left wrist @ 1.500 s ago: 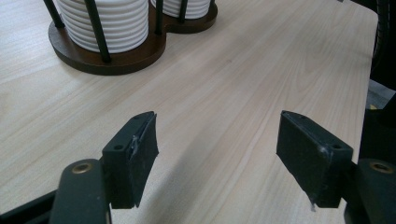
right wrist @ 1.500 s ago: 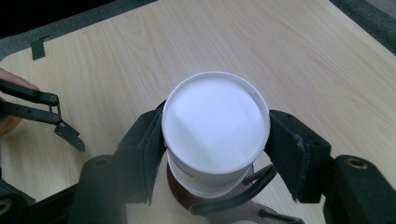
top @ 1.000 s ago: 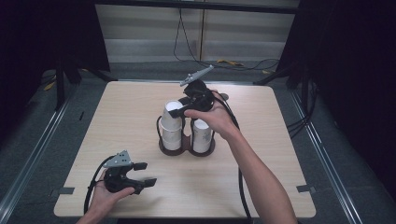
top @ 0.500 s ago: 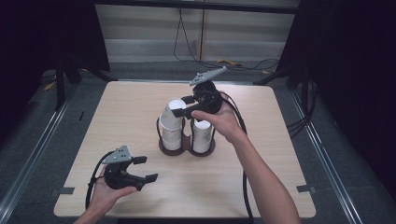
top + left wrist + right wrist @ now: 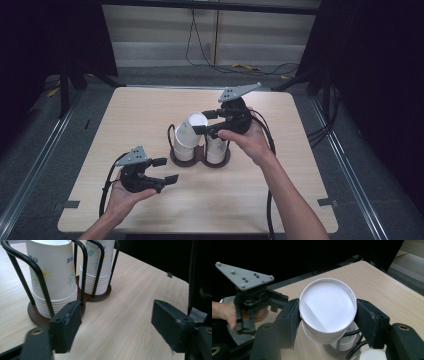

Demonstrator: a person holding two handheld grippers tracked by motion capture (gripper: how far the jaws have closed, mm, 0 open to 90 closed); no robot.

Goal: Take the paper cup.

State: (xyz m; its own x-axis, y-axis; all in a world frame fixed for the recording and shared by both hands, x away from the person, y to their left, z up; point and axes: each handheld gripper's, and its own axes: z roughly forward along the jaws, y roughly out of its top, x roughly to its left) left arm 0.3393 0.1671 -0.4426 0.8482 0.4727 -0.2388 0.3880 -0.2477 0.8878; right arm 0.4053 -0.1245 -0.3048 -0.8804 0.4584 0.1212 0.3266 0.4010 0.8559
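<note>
A dark round-based wire holder (image 5: 200, 161) stands mid-table with two stacks of flowered white paper cups (image 5: 216, 149). My right gripper (image 5: 204, 123) is shut on one paper cup (image 5: 189, 135), held tilted above the left stack with its white bottom toward the camera. In the right gripper view both pads clamp that cup (image 5: 327, 307) at its sides. My left gripper (image 5: 166, 170) hovers at the front left, pointing at the holder; its jaws have just been closing, still apart with nothing between them. Its view shows the holder (image 5: 37, 315) and the near stack (image 5: 53, 277) just ahead.
The wooden table (image 5: 300, 190) has bare room to the right and behind the holder. Black cables trail from both grippers over the front edge. Dark curtains and floor rails flank the table, and a wall with loose cables lies behind.
The right gripper has lifted the cup off the left stack, carrying it up and right and tilting it. The left gripper has risen a little and edged toward the holder.
</note>
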